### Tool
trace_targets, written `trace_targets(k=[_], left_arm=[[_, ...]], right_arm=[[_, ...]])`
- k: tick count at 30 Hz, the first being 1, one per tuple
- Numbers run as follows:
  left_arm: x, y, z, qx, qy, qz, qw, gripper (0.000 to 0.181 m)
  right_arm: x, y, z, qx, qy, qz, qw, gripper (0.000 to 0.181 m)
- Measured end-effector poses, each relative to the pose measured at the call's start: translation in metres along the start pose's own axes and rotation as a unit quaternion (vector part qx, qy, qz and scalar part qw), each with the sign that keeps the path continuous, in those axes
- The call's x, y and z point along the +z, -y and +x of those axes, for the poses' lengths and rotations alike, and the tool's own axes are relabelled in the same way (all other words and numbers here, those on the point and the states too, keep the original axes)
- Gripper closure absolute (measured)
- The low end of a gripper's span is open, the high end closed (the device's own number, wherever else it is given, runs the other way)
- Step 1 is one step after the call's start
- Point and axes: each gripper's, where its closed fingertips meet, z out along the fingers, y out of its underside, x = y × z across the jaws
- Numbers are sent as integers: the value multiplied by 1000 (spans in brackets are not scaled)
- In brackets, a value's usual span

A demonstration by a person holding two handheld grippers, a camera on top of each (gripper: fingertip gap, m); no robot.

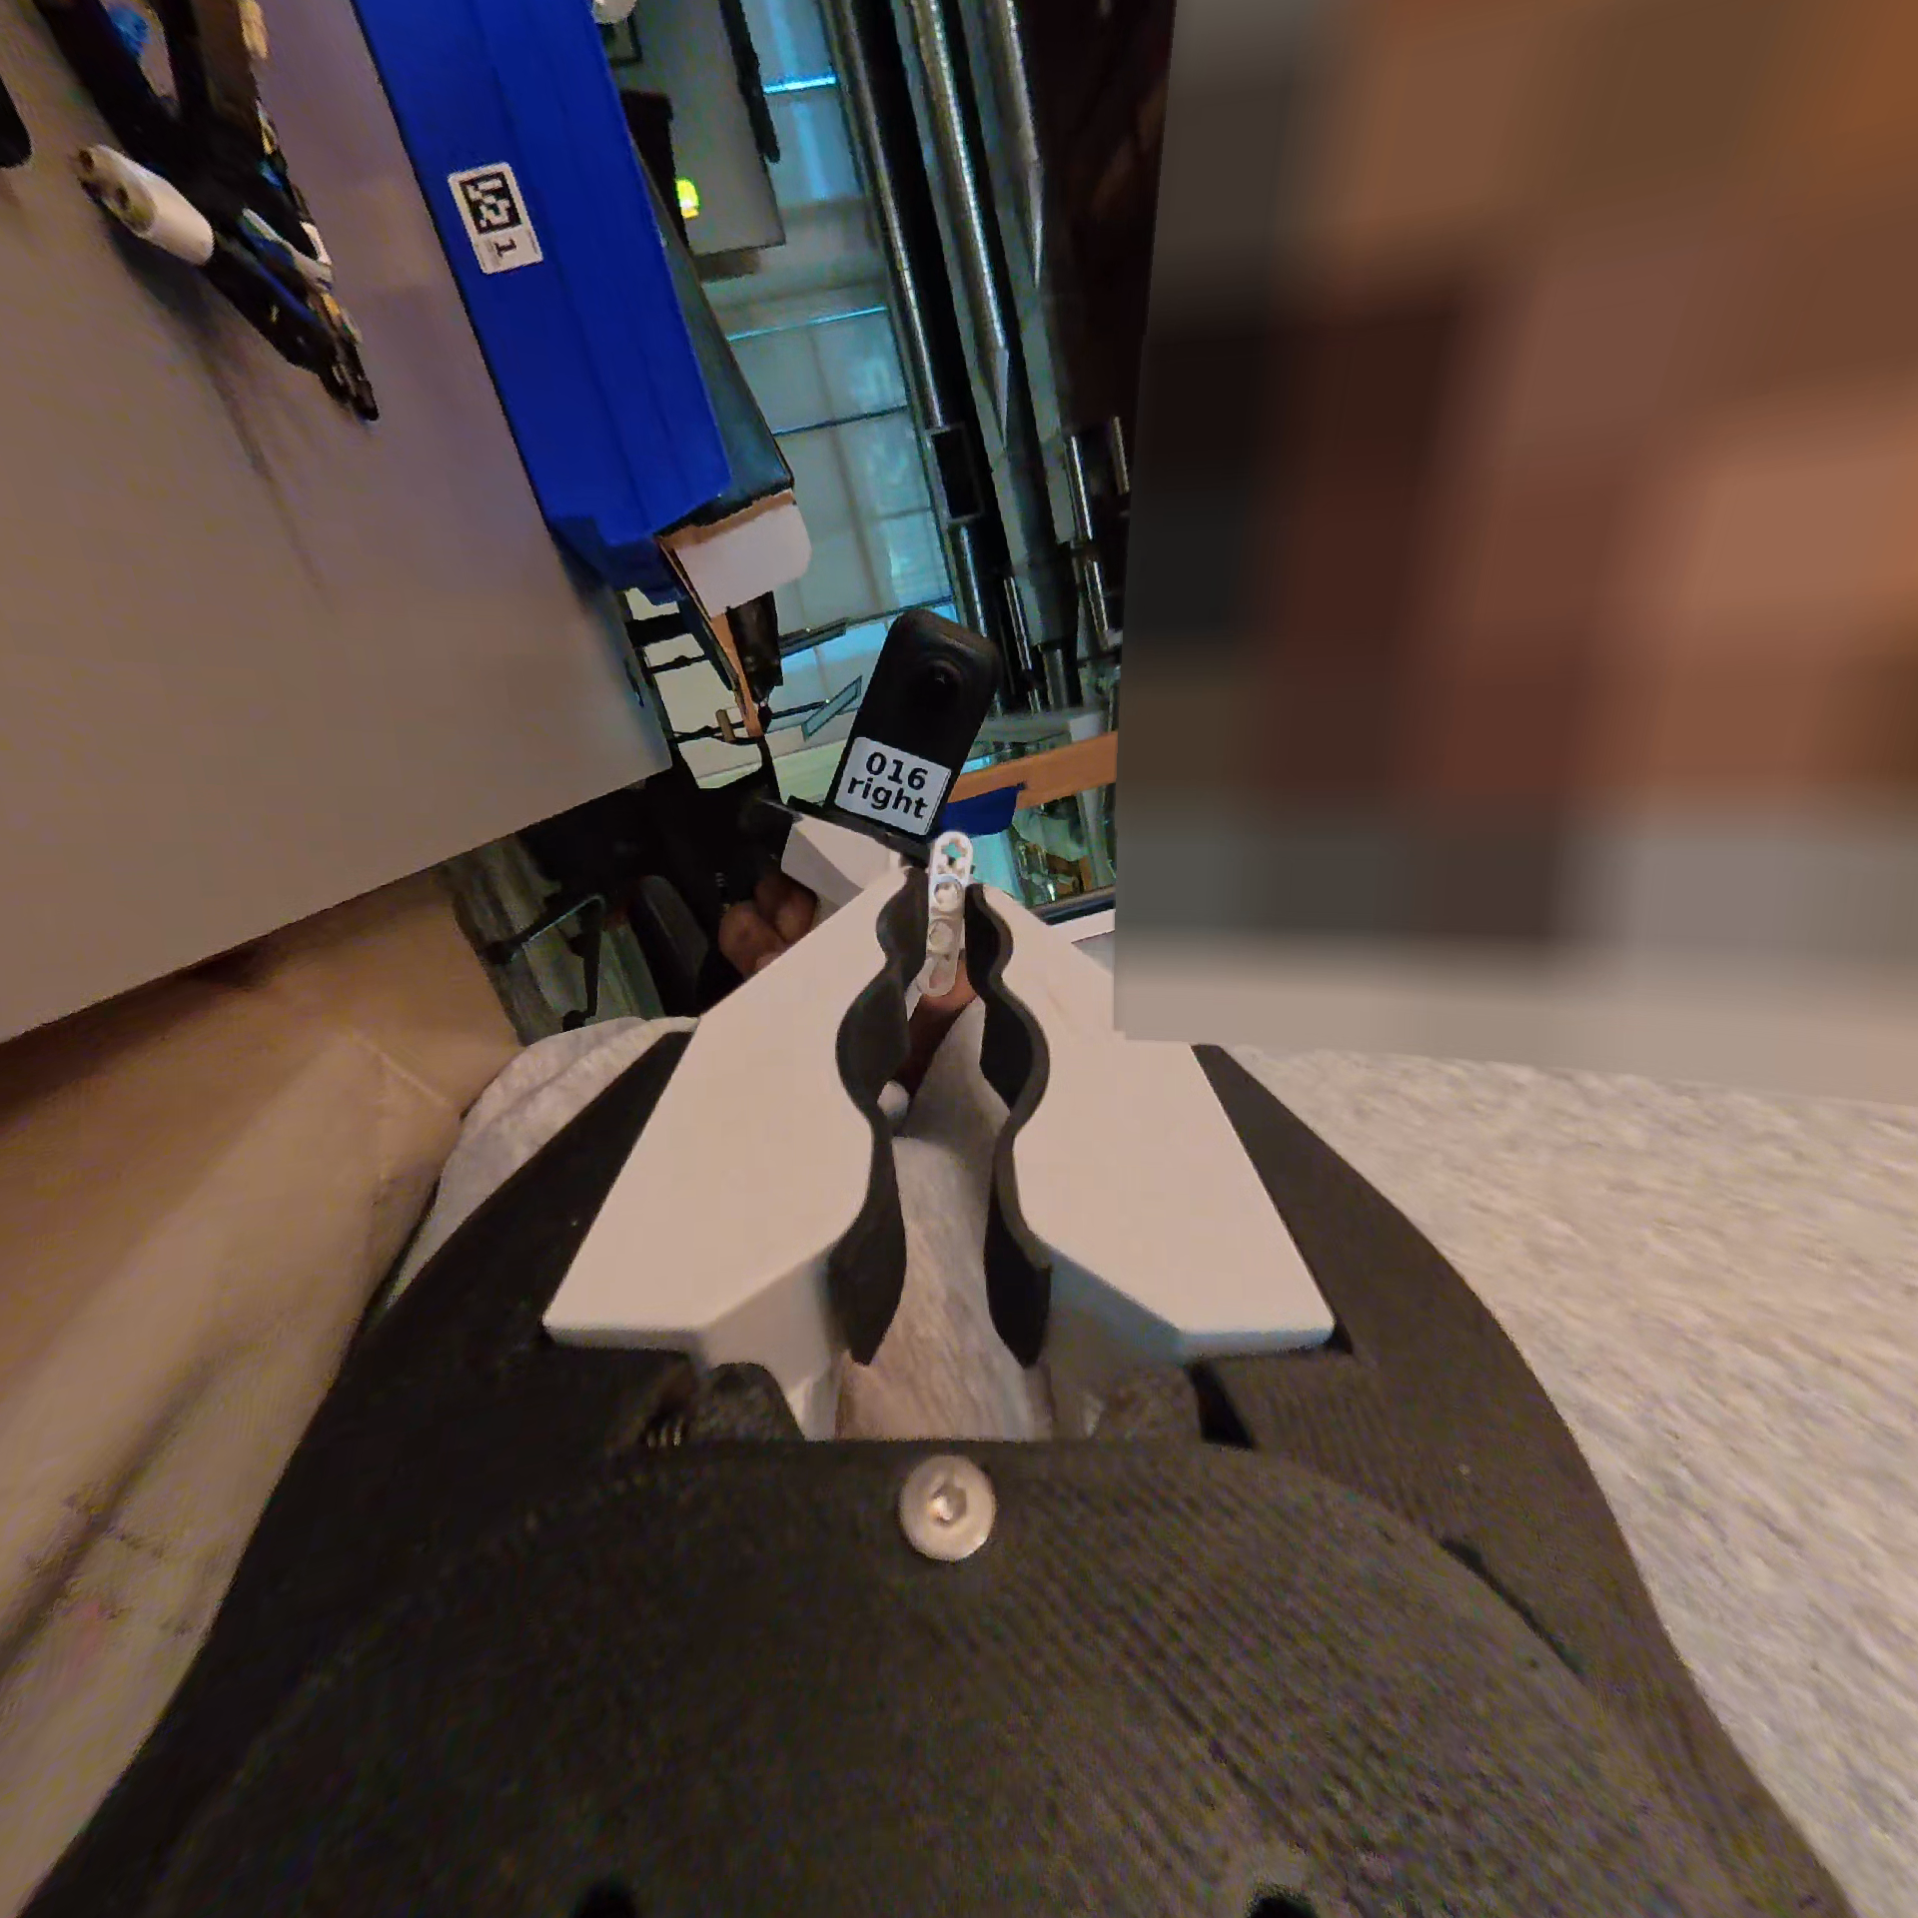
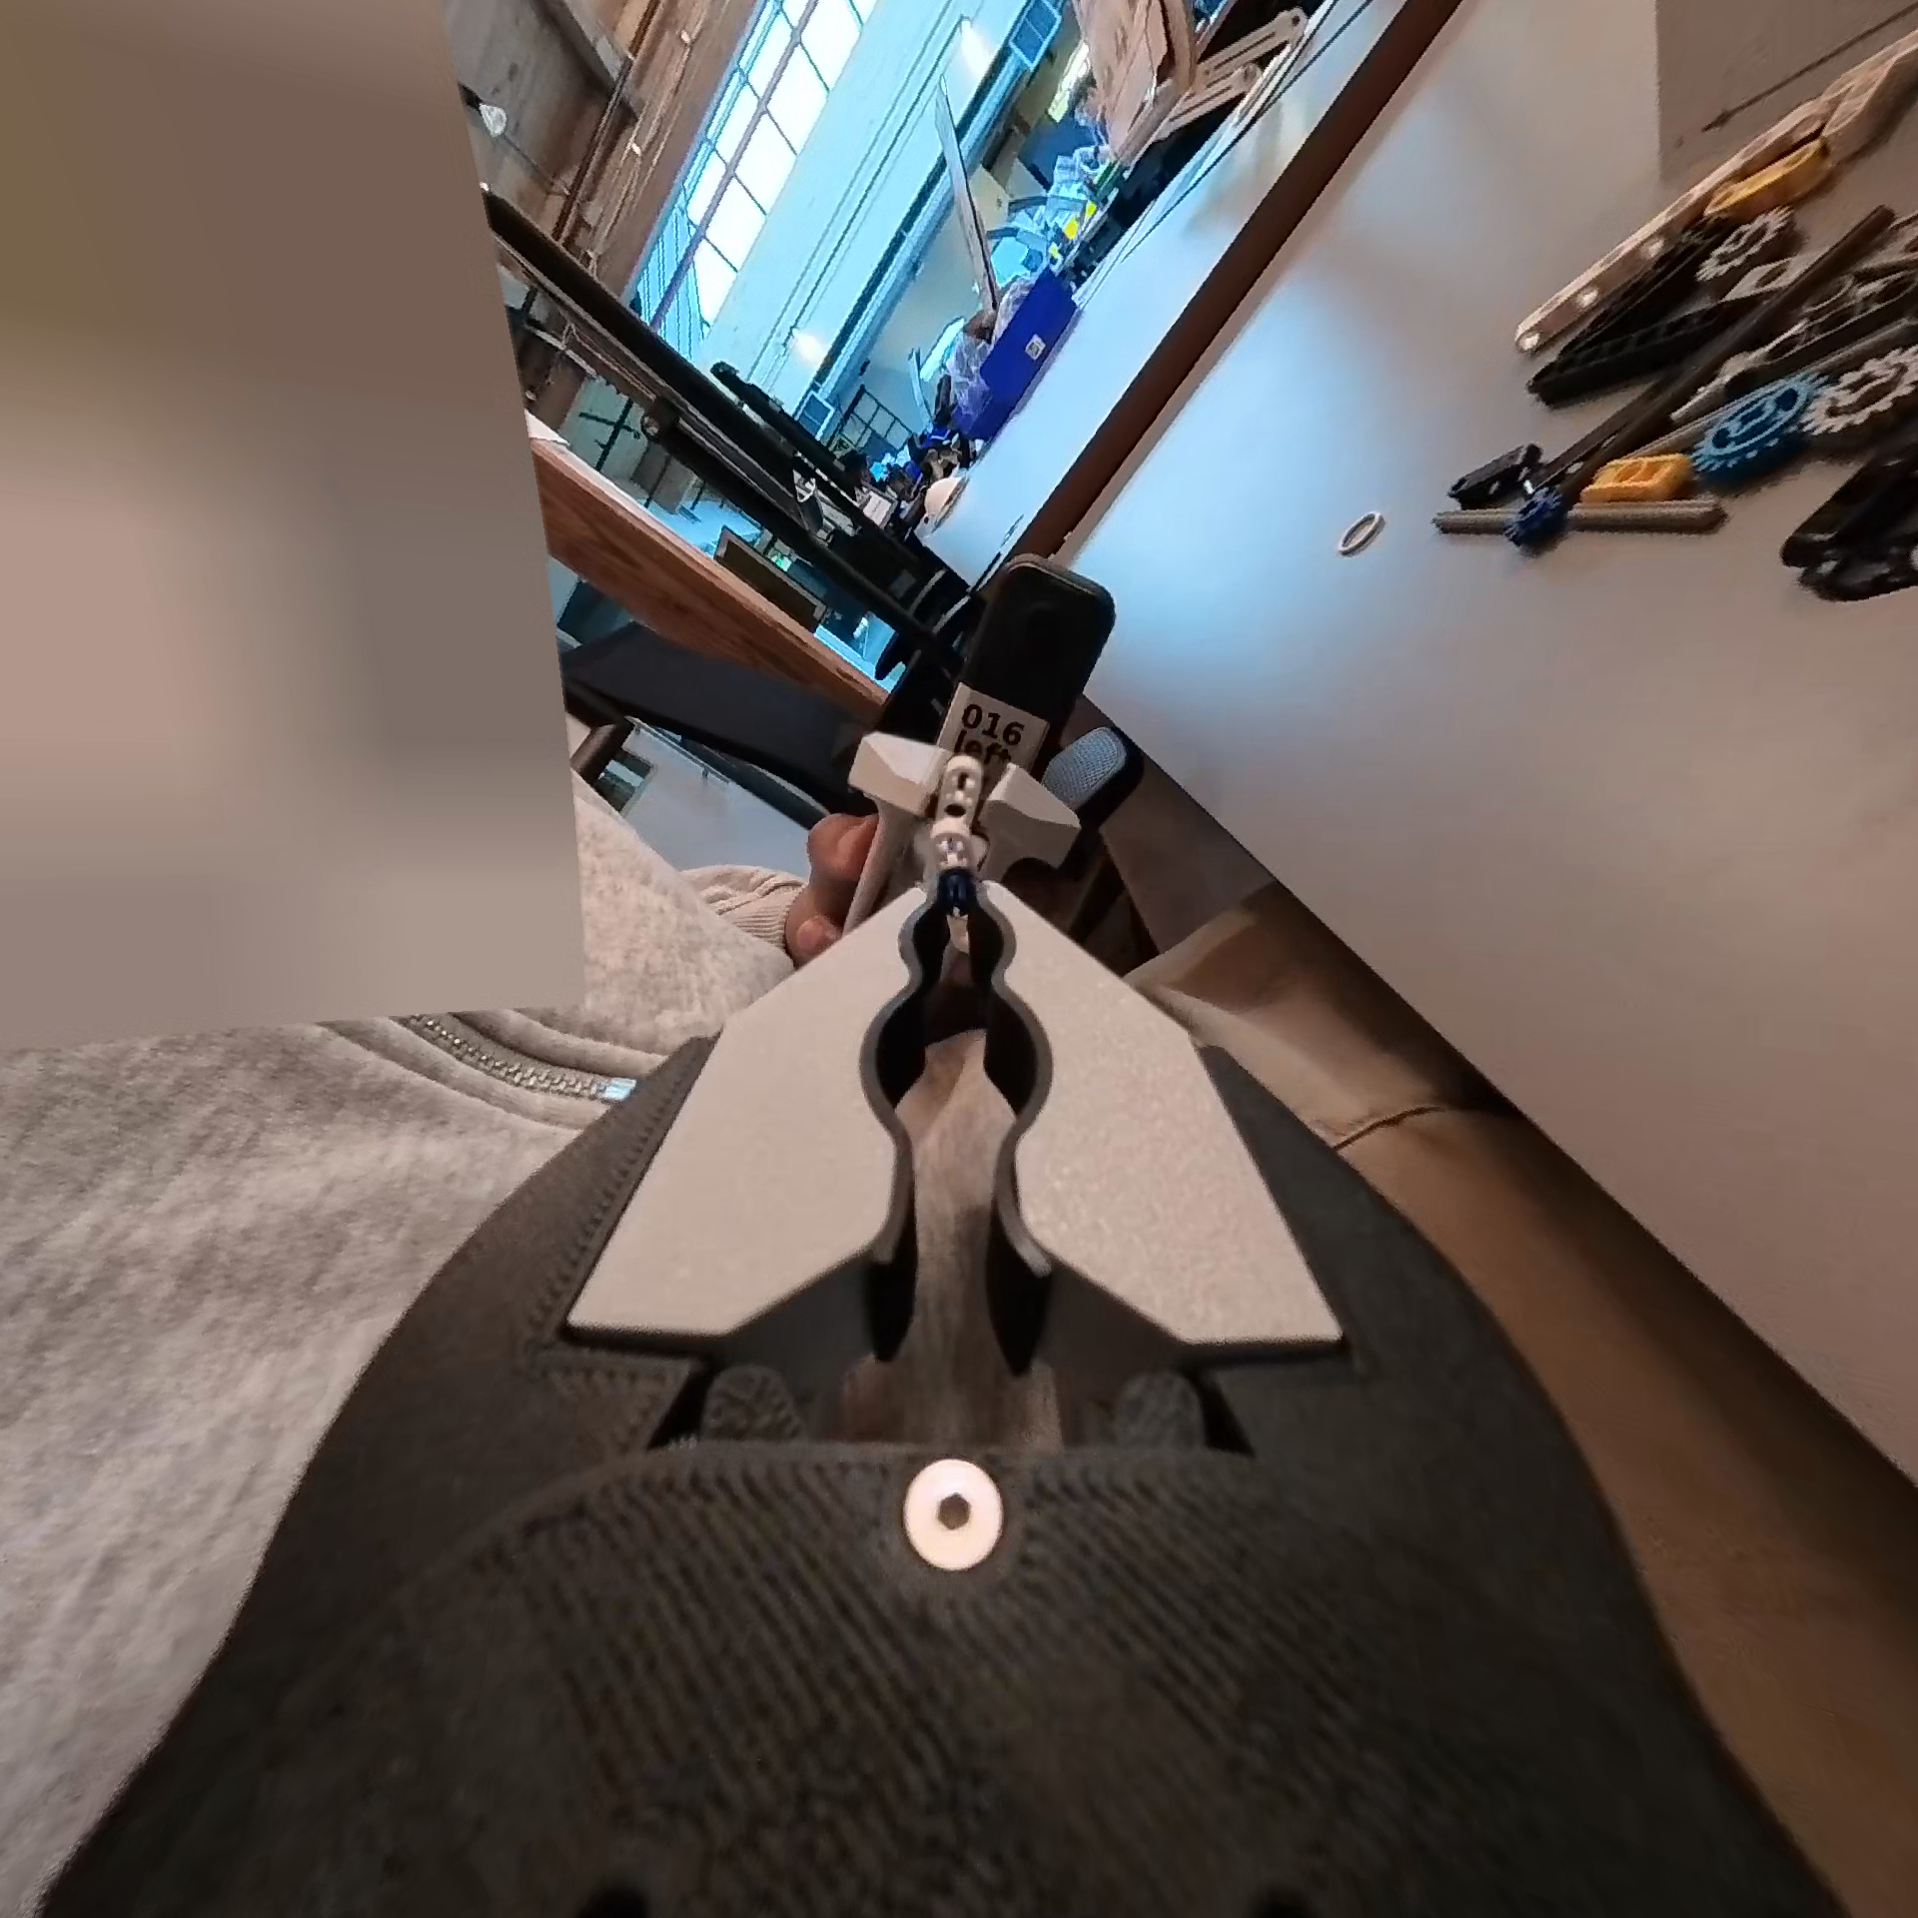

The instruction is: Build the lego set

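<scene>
Held up beside the worktop point(image 2: 1453, 727), the left gripper point(image 1: 947, 913) is clenched on a white holed liftarm point(image 1: 944, 919) while the right gripper point(image 2: 955, 913) pinches a blue pin point(image 2: 953, 893) end-on against it, seemingly to seat the pin in a hole.

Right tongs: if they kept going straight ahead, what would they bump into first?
Probably the white beam that the left tongs hold. The right tongs pinch a blue pin pointing at it; how near is unclear.
</scene>
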Motion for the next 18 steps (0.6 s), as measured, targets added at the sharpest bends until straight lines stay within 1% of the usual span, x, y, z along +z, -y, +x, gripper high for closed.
trace_targets(k=[1, 10, 14, 16, 18], left_arm=[[0, 0, 0, -1, -1, -2, 1000, 177], [0, -2, -1, 2, 1, -12, 1000, 176], [-3, -7, 0, 29, 13, -46, 998, 176], [-6, -11, 0, 21, 12, -51, 998, 176], [-8, -13, 1, 4, 8, -43, 999, 176]], right_arm=[[0, 0, 0, -1, 0, 1, 1000, 179], [0, 1, -2, 0, 5, -2, 1000, 180], [0, -3, -4, -1, 10, -14, 1000, 179], [2, -7, -6, -2, 16, -25, 1000, 179], [3, -11, -7, 0, 20, -33, 999, 179]])
